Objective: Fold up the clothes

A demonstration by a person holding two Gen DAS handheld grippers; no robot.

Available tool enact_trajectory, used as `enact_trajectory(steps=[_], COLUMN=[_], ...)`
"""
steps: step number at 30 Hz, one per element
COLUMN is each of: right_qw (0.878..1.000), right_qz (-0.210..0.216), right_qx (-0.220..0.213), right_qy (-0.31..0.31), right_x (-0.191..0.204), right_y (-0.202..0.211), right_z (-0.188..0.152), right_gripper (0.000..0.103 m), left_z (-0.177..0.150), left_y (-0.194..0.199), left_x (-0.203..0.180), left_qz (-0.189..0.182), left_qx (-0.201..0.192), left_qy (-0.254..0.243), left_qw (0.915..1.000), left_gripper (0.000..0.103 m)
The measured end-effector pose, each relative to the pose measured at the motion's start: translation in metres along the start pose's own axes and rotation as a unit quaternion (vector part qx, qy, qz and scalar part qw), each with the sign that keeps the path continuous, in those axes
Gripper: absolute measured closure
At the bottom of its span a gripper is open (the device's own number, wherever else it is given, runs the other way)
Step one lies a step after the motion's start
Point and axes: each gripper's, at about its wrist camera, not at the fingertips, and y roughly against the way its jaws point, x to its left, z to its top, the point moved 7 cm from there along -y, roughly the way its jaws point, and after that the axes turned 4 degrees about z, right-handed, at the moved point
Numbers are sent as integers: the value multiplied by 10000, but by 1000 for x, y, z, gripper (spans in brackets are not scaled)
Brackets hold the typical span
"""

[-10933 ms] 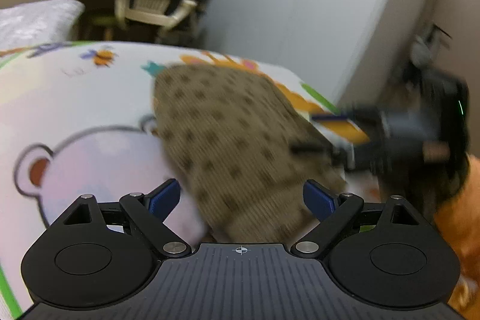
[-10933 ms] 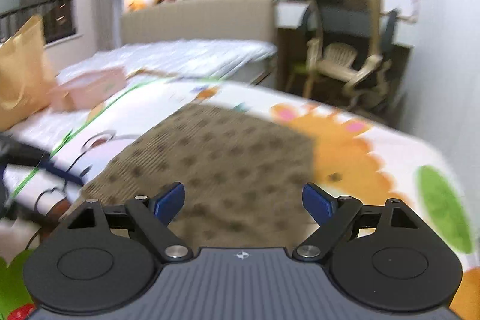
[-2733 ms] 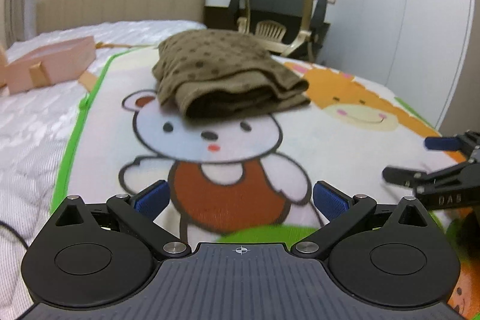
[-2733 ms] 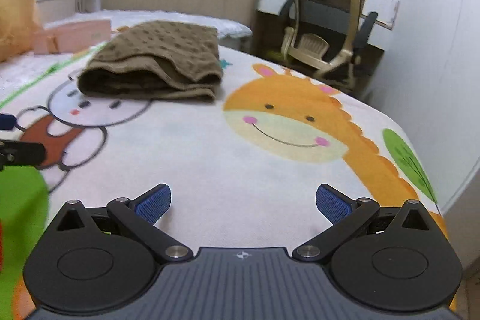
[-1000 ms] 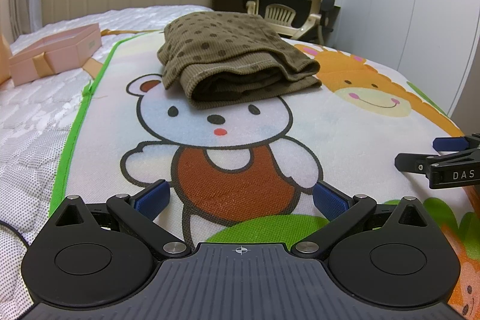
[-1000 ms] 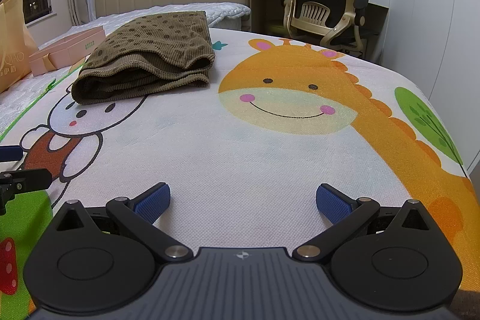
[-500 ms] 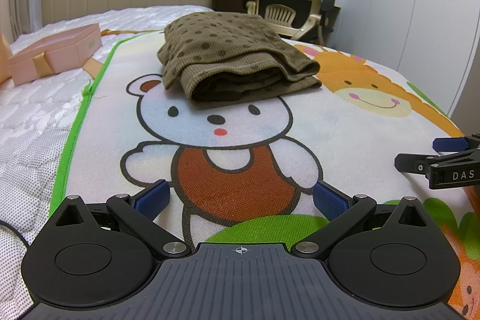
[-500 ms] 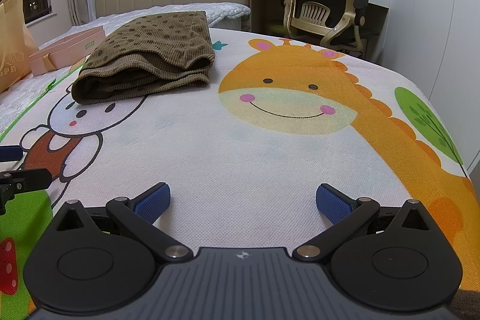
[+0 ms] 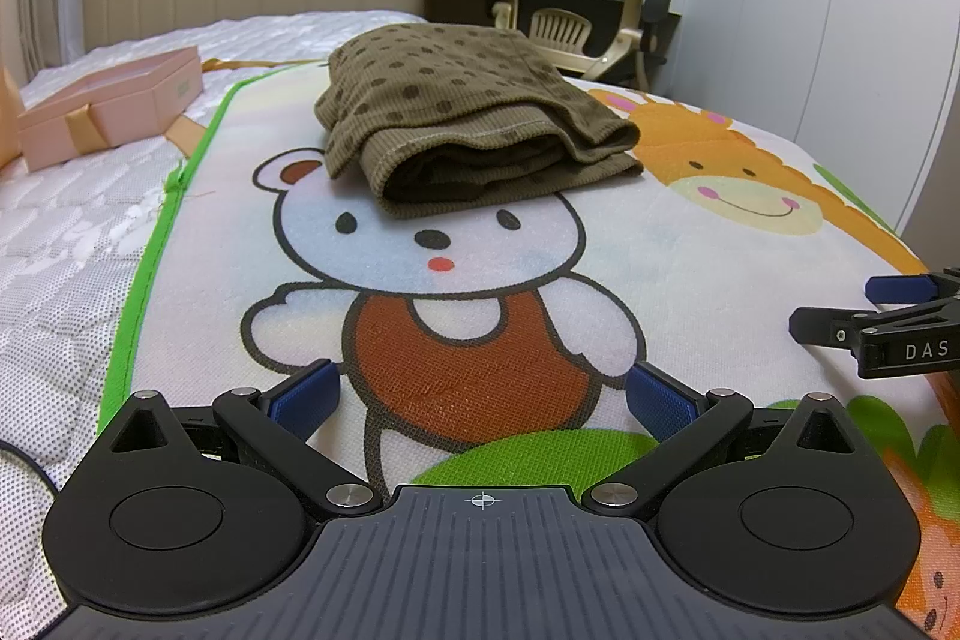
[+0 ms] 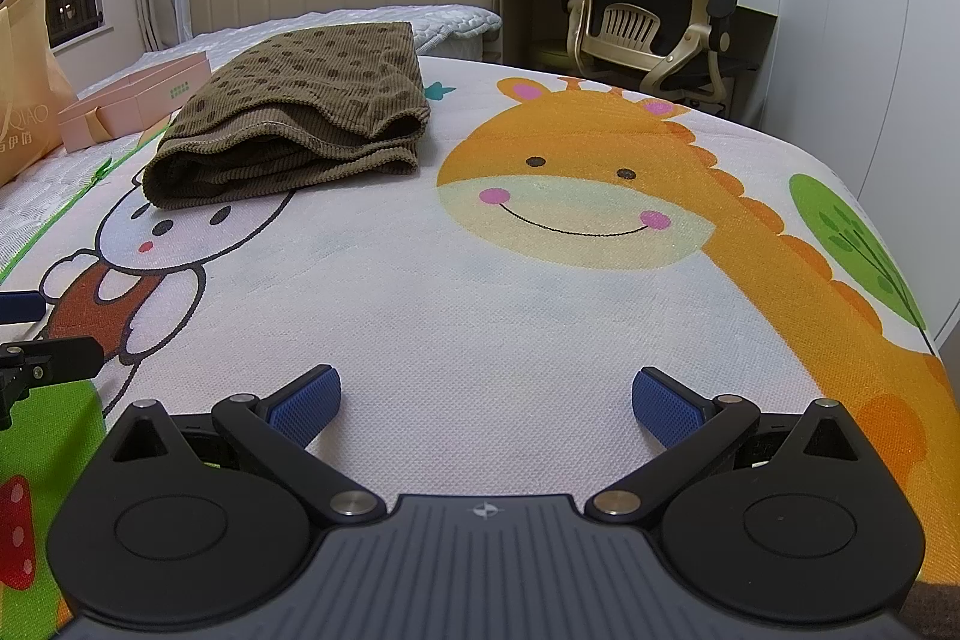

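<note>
A brown garment with dark dots lies folded in a thick stack on the cartoon play mat, over the bear's head. It also shows in the right wrist view, far left of centre. My left gripper is open and empty, low over the mat, well short of the garment. My right gripper is open and empty, low over the mat near the giraffe print. Each gripper's fingers show at the edge of the other's view.
A pink gift box sits on the white bed cover left of the mat. A yellow paper bag stands at the far left. An office chair and desk stand behind the bed. The mat's right edge drops off near white cupboards.
Since about eleven seconds ago both grippers have drawn back from the garment, which now lies folded. Over the last second nothing has moved.
</note>
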Motion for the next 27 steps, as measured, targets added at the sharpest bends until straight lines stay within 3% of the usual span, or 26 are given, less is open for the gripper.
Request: enact_trajectory(steps=[27], right_qw=[10000], right_qz=[0], right_qx=[1], right_qy=[0], right_x=[1], right_y=[0], right_z=[0], right_gripper=[0], left_z=[1], left_y=[1], left_x=[1], left_qz=[-35], left_qx=[-38], left_qy=[89], left_qw=[9999], left_gripper=[0])
